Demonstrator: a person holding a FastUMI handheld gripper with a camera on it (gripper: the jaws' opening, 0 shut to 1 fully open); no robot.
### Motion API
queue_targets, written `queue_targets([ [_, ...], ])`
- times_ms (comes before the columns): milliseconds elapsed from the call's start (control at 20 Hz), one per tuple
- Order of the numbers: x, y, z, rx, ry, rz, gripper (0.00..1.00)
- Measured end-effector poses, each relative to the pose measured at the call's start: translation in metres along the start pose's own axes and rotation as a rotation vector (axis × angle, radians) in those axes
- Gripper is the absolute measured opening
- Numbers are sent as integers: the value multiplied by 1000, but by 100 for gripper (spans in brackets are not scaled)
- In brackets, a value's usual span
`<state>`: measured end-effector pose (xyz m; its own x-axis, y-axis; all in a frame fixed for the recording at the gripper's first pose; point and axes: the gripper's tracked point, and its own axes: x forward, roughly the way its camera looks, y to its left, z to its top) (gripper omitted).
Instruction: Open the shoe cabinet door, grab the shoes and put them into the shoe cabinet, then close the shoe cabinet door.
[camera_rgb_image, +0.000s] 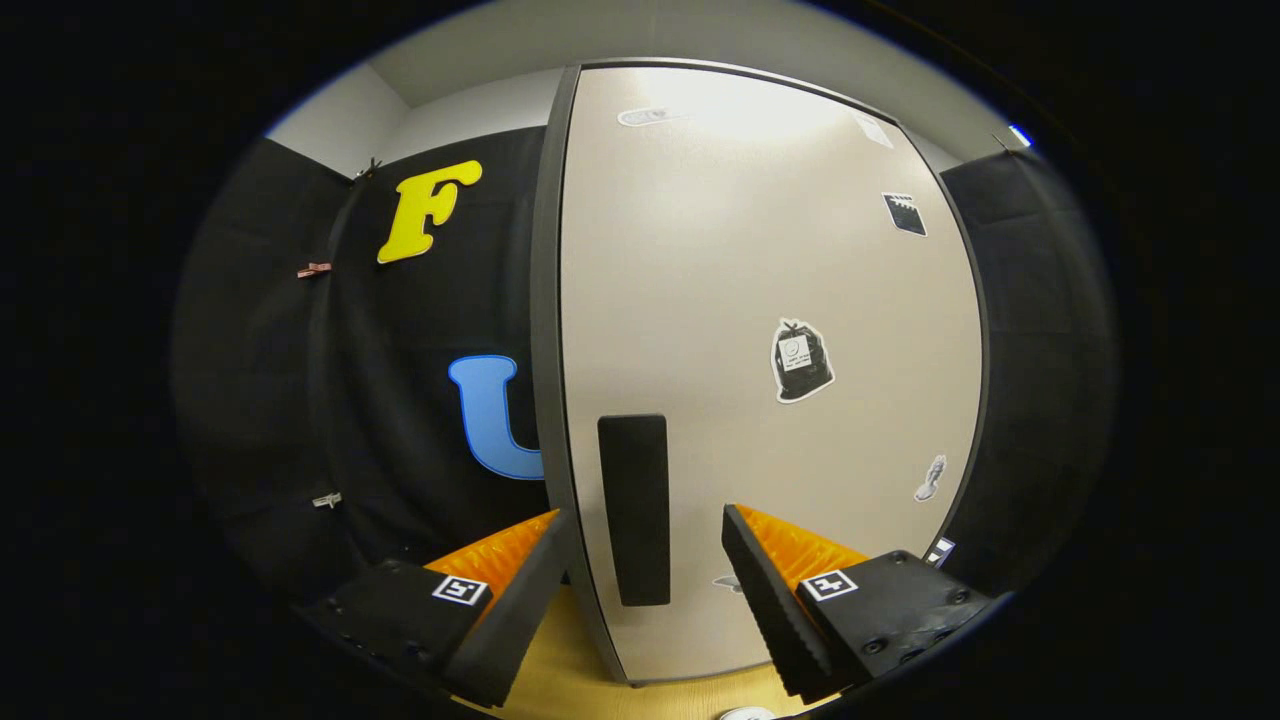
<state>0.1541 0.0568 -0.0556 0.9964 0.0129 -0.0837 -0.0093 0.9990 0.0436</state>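
While my claw (640, 590) hangs with its fingers spread wide and nothing between them, the shoe cabinet door (770, 330) stands shut just ahead, pale with a dark frame. Its black handle (634, 508), an upright bar near the door's left edge, sits in the gap between my fingertips, just beyond them and untouched. Right of the handle a bag-shaped sticker (800, 361) carries print too small to read; smaller stickers dot the door's right side. Left of the door's edge lies the booth's black cloth wall (300, 400). Below the door, light wood floor (570, 660) shows.
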Motion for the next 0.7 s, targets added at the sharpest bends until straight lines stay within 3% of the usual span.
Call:
queue_targets([
  [350,13,0,-1,4,-9,-18,91],
  [500,16,-2,-1,6,-12,-28,67],
  [700,20,-2,-4,5,-5,-28,64],
])
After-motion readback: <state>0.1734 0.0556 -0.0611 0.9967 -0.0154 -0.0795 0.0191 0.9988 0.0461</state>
